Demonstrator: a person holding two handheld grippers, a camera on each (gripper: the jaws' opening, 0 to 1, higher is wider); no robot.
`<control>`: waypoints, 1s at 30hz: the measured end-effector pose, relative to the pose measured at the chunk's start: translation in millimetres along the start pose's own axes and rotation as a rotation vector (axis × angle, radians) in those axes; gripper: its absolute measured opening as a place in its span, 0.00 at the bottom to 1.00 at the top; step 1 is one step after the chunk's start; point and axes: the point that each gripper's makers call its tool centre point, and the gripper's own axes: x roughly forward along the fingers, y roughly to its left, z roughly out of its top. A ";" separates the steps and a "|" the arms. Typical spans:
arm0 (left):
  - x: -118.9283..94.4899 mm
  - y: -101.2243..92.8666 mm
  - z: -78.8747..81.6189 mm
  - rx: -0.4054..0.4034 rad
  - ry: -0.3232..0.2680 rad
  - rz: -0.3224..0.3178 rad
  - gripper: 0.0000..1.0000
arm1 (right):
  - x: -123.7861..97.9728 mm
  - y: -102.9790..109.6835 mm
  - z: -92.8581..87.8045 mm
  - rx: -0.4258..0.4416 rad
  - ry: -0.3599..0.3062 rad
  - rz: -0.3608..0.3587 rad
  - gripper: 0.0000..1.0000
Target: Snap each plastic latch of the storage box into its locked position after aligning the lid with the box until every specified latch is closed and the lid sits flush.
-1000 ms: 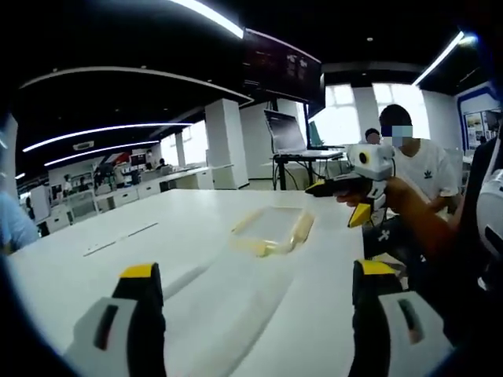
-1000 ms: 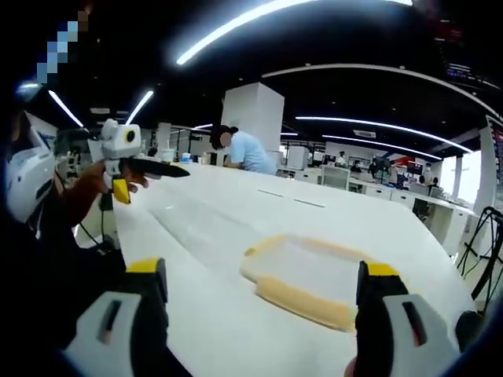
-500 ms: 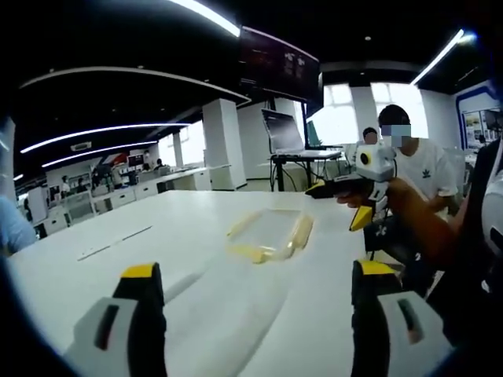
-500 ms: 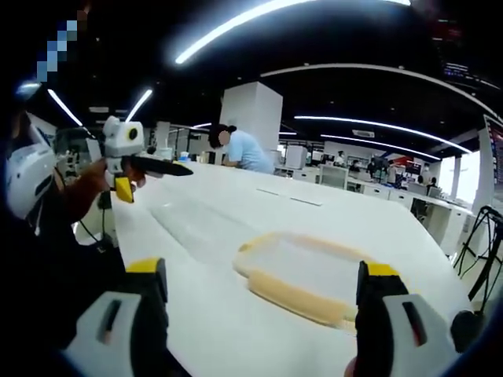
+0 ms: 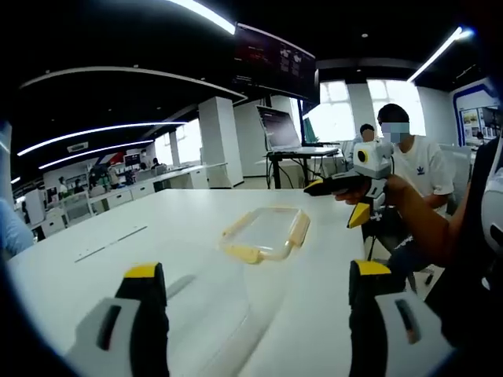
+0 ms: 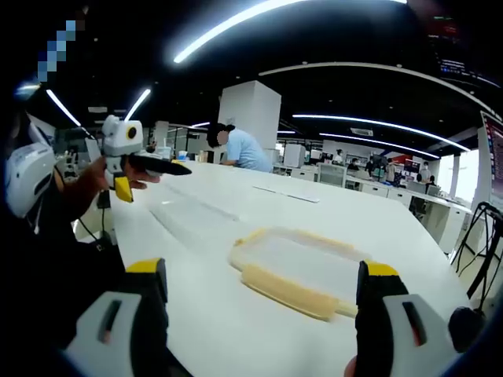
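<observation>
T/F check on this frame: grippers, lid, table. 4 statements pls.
1. The left gripper is open. True.
2. The right gripper is clamped on the lid. False: its jaws stand apart, holding nothing.
3. The clear lid with yellow latches lies flat on the white table. True.
4. The lid is already seated on the storage box. False: it rests directly on the table, apart from both grippers.

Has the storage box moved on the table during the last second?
Cannot tell. The storage box sits slightly differently in both views, but the white table and background shift with it, so the cameras moved.
</observation>
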 end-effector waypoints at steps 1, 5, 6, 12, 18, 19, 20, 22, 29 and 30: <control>0.2 -0.6 -0.6 -0.002 0.002 -0.003 0.96 | -0.4 -0.1 0.1 0.000 -0.001 -0.001 1.00; 1.3 -3.4 -2.0 0.004 0.012 -0.014 0.99 | -3.1 -2.4 -0.3 0.002 -0.002 -0.006 1.00; 1.6 -3.9 -2.3 0.008 0.015 -0.014 0.99 | -3.8 -3.7 -0.9 0.002 0.000 -0.009 1.00; 3.1 -4.9 -1.5 0.022 0.018 -0.019 0.98 | -8.2 -9.2 -6.0 0.004 0.018 -0.021 1.00; 4.8 -4.0 -2.6 0.031 0.028 -0.022 0.99 | -12.2 -13.1 -7.4 0.001 0.026 -0.027 1.00; 5.4 -4.5 -2.2 0.032 0.029 -0.024 0.99 | -13.6 -14.5 -7.5 0.001 0.029 -0.029 1.00; 5.7 -4.9 -1.8 0.035 0.028 -0.025 0.99 | -14.7 -15.1 -7.6 -0.002 0.030 -0.030 1.00; 6.4 -5.6 -1.6 0.036 0.030 -0.028 0.99 | -16.3 -16.4 -7.3 -0.004 0.030 -0.033 1.00; 9.7 -8.7 -0.6 0.045 0.035 -0.038 0.98 | -21.6 -21.9 -9.7 -0.015 0.043 -0.036 1.00; 10.3 -8.8 0.0 0.047 0.034 -0.038 0.98 | -22.4 -23.3 -10.1 -0.017 0.046 -0.038 1.00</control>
